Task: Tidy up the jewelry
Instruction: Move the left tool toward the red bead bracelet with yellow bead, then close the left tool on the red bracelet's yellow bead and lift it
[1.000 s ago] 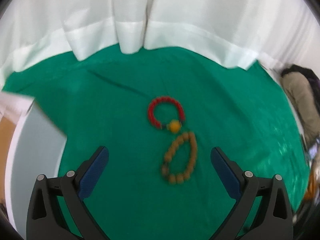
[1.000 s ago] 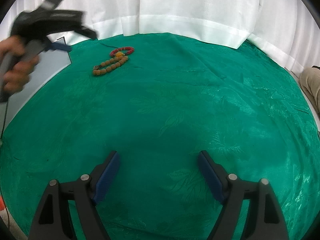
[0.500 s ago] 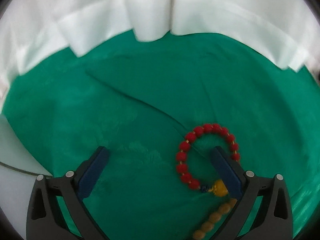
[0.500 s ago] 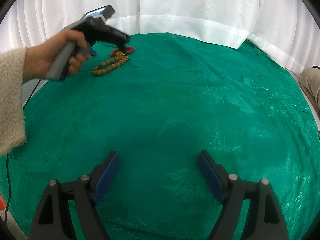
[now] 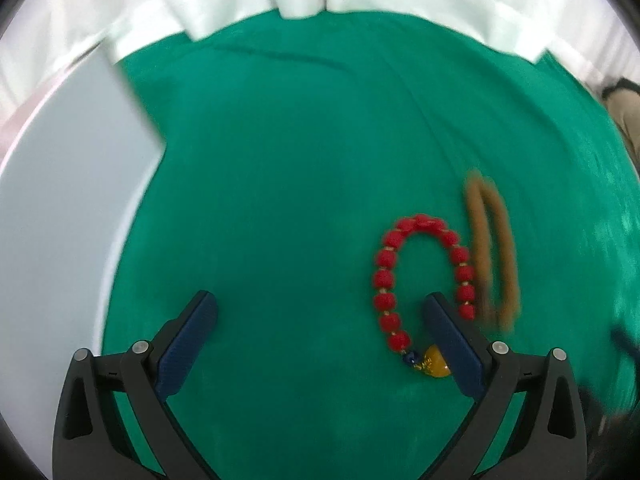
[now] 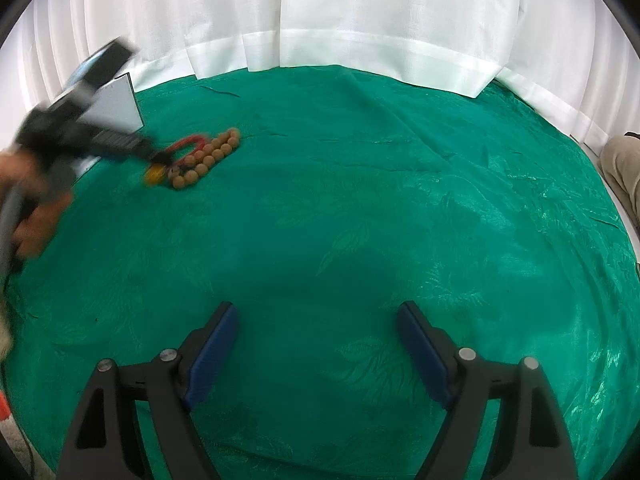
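Note:
A red bead bracelet [image 5: 404, 272] with a yellow bead [image 5: 435, 365] lies on the green cloth, looped over the right fingertip of my open left gripper [image 5: 320, 300]. A tan bead bracelet [image 5: 492, 256] lies just right of it, blurred. In the right wrist view the red bracelet [image 6: 188, 145], the tan bracelet [image 6: 208, 158] and the left gripper [image 6: 156, 156] sit at the far left. My right gripper [image 6: 316, 312] is open and empty, low over the cloth near the front.
A grey-white box [image 5: 68, 184] stands at the left, also in the right wrist view [image 6: 114, 106]. White curtains [image 6: 360, 12] hang behind the green cloth [image 6: 360, 200]. A person's leg [image 6: 624, 168] is at the far right edge.
My left gripper has dropped close to the cloth and swung left, its right finger hooking inside the red bracelet and dragging it. The right gripper has not moved.

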### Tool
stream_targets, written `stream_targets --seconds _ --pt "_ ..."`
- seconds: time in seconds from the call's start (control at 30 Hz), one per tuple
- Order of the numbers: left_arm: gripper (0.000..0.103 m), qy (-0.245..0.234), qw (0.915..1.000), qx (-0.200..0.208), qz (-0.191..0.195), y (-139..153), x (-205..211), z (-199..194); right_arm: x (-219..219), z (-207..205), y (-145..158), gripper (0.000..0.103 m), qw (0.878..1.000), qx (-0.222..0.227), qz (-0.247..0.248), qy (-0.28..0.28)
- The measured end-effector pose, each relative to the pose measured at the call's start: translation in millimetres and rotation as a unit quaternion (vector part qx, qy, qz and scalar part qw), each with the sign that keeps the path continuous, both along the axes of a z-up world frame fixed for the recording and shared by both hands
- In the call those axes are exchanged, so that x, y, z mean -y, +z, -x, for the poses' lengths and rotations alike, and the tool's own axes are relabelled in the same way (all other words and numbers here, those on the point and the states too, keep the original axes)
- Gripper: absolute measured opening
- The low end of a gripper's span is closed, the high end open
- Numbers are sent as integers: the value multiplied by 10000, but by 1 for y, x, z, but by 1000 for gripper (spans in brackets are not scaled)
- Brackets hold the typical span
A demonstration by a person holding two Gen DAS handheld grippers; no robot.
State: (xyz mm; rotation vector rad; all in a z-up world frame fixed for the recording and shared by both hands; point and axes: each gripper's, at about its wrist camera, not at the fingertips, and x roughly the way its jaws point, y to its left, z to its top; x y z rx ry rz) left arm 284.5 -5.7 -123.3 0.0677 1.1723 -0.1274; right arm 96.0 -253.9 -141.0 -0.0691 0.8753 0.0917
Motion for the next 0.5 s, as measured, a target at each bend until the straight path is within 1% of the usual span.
stream_targets --seconds 0.1,0.17,0.27,0.33,0.37,0.4,0.47,0.5 --pt "101 -192 9996 -187 -50 4 -4 42 0 0 0 84 10000 0 0 0" --pt "101 -244 9995 -174 -41 10 -9 60 0 0 0 84 10000 -1 -1 0" --pt "101 -363 9989 308 14 33 -15 85 0 0 0 84 10000 -2 4 -1" --pt "101 -645 9956 663 126 50 -11 104 0 0 0 84 10000 -1 2 0" --pt "101 -866 9929 796 182 56 -7 109 0 0 0 84 10000 -2 3 0" --pt "101 -1189 9884 922 207 61 3 118 0 0 0 84 10000 -2 1 1" --pt "100 -1860 9761 1121 55 64 21 131 0 0 0 84 10000 -2 5 1" --pt "97 -2240 9672 1192 -101 60 34 135 0 0 0 84 10000 -2 3 1"
